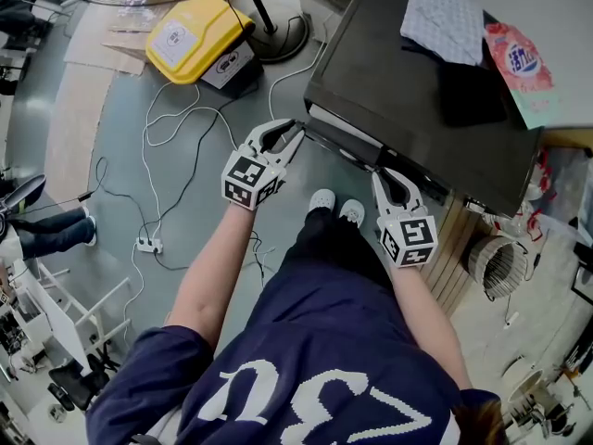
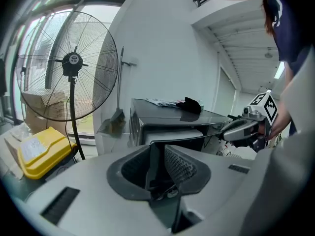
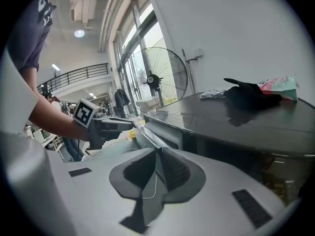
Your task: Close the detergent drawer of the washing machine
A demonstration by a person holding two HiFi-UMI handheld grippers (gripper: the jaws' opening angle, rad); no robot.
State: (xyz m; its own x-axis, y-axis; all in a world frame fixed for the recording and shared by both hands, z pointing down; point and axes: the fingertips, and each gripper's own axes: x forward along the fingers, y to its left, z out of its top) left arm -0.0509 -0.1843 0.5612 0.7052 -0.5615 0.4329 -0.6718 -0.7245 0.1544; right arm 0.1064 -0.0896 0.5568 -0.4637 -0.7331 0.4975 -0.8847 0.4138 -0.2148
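The dark washing machine (image 1: 408, 91) stands at the upper right, its detergent drawer (image 1: 345, 139) sticking out of the front toward me. My left gripper (image 1: 295, 130) is at the drawer's left end. In the left gripper view the dark drawer front (image 2: 197, 132) runs in between the pads (image 2: 181, 167) and fills the gap of my left gripper (image 2: 157, 154). My right gripper (image 1: 391, 174) is at the drawer's right end. In the right gripper view the thin panel edge (image 3: 147, 132) lies between the jaws of my right gripper (image 3: 158, 156), with floor showing beside it.
A cloth (image 1: 445, 17), a dark item (image 1: 468, 91) and a pink detergent packet (image 1: 519, 63) lie on the machine's top. A yellow case (image 1: 190, 31), a fan base (image 1: 283, 35), cables and a power strip (image 1: 148, 245) are on the floor to the left. My shoes (image 1: 335, 204) stand before the machine.
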